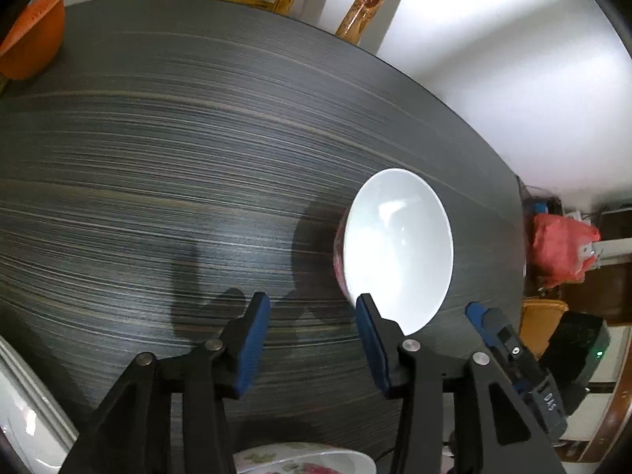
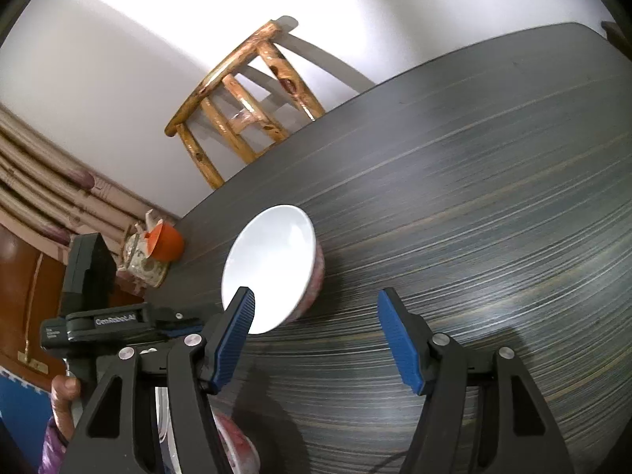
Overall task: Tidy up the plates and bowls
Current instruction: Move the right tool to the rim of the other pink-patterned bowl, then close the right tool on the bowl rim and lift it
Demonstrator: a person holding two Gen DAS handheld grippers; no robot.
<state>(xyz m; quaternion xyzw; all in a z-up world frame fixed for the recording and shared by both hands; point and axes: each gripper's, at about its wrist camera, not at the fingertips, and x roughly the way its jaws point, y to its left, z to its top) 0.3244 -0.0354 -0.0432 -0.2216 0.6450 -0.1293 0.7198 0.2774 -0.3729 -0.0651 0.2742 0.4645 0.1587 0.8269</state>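
- An orange bowl (image 1: 33,35) is sitting alone at the table's (image 1: 197,138) far left edge.
- The left gripper (image 1: 312,312) is hovering wide open, holding nothing.
- The white bowl (image 1: 397,249) is resting unstacked just ahead, so sorting looks barely begun.
- The right gripper (image 2: 316,308) is also gaping empty.

Both tools hang side by side with fingers spread wide, gripping nothing: left tool (image 1: 314,316), right tool (image 2: 316,310).
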